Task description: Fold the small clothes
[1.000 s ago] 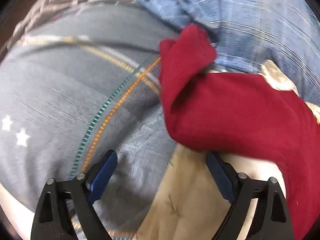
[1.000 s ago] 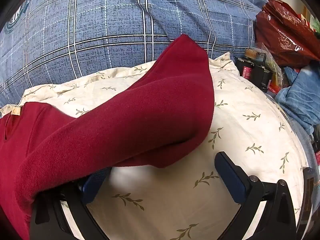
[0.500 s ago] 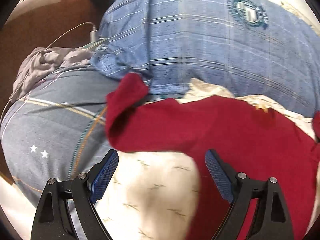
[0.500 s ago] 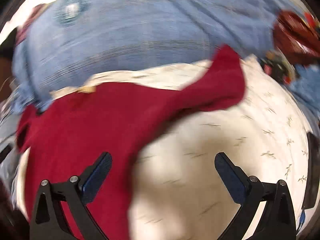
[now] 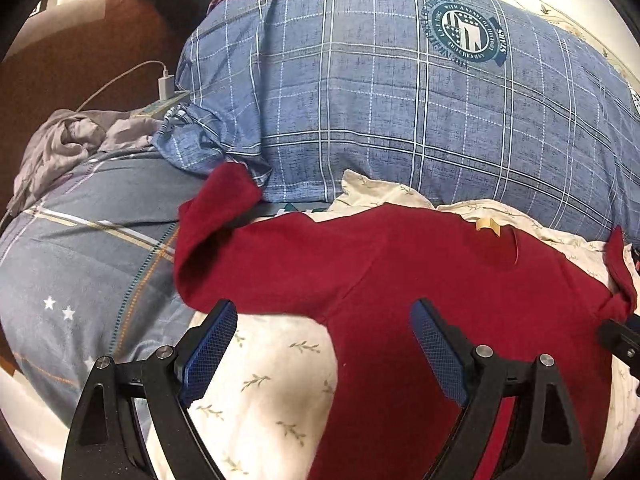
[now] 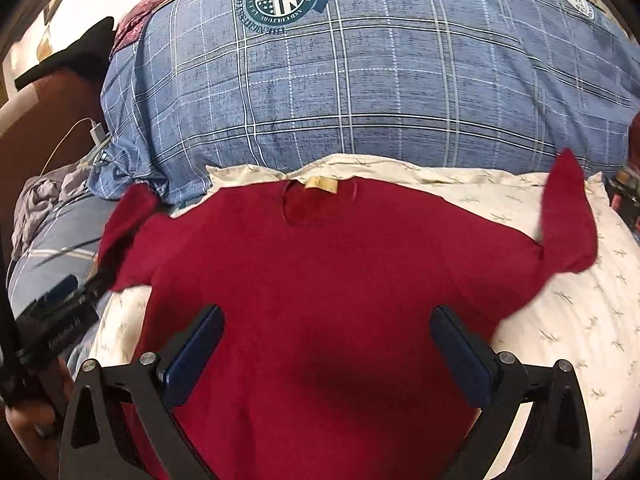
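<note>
A small dark red sweater (image 6: 328,264) lies spread flat on a cream leaf-print pillow (image 6: 568,312), neck label toward the far side. Its left sleeve (image 5: 212,240) bends upward at the cuff, and its right sleeve (image 6: 568,224) curls up too. My left gripper (image 5: 324,354) hovers open over the sweater's left underarm edge, holding nothing. My right gripper (image 6: 328,352) hangs open above the sweater's body with nothing between its fingers. The left gripper (image 6: 52,320) also shows at the left edge of the right wrist view, held by a hand (image 6: 28,416).
A big blue plaid pillow (image 5: 400,100) with a round emblem lies just behind the sweater. Grey-blue bedding with stars (image 5: 80,272) spreads to the left. A crumpled grey garment (image 5: 68,140) and a white charger with cable (image 5: 166,86) sit at the far left.
Both grippers have pulled back and away from the sleeves toward the sweater's body. The sweater now lies spread flat, with both sleeves let go.
</note>
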A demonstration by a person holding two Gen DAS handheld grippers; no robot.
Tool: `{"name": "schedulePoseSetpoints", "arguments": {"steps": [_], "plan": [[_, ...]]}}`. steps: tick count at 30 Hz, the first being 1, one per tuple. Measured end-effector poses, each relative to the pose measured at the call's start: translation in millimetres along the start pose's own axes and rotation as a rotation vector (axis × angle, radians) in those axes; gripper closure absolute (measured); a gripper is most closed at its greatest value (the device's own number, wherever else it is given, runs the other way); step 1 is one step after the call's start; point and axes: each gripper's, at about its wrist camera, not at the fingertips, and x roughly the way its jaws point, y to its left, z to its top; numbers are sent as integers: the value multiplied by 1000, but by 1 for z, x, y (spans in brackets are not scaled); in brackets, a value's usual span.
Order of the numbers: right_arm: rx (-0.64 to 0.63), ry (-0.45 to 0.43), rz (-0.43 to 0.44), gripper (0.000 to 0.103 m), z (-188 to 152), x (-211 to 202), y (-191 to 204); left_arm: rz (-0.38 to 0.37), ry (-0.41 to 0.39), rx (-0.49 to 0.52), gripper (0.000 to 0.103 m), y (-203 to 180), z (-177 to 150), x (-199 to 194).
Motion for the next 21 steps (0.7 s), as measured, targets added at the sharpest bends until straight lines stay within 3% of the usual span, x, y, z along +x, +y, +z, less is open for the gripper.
{"name": "schedulePoseSetpoints", "arguments": {"steps": [9,16,21], "plan": [[-55,-33,-83,0,9,38,16,16,38,11,14,-13,12,57],[-45,-10,-109,0,2,63,12,4,68,12,15,-19,11,94],[-44,-12,-119,0,3,67,12,15,46,30,15,-22,11,104]]}}
